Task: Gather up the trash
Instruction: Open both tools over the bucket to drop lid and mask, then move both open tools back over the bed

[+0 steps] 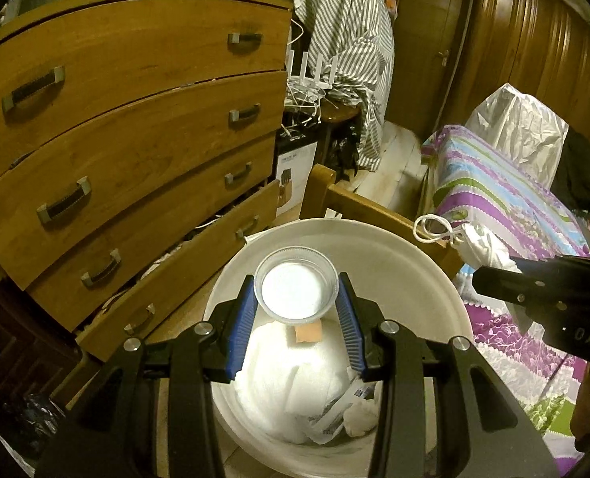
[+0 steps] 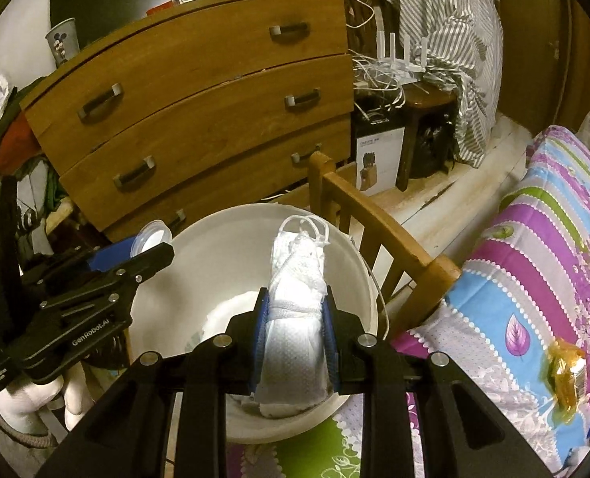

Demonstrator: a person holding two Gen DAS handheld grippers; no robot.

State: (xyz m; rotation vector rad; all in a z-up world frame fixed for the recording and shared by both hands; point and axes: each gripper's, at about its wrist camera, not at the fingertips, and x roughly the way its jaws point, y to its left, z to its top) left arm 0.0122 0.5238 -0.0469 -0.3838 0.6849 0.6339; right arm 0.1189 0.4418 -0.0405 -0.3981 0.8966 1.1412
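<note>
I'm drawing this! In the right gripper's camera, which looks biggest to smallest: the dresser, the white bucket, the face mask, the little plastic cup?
1. Dresser
2. White bucket
3. Face mask, though it sits close to the camera, so it looks bigger than it is
4. Plastic cup

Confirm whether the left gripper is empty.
No: the left gripper is shut on a small clear plastic cup above the white bin.

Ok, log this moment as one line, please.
left hand-held gripper: shut on clear plastic cup over white bin | right hand-held gripper: shut on white face mask over bin | nothing released
</note>
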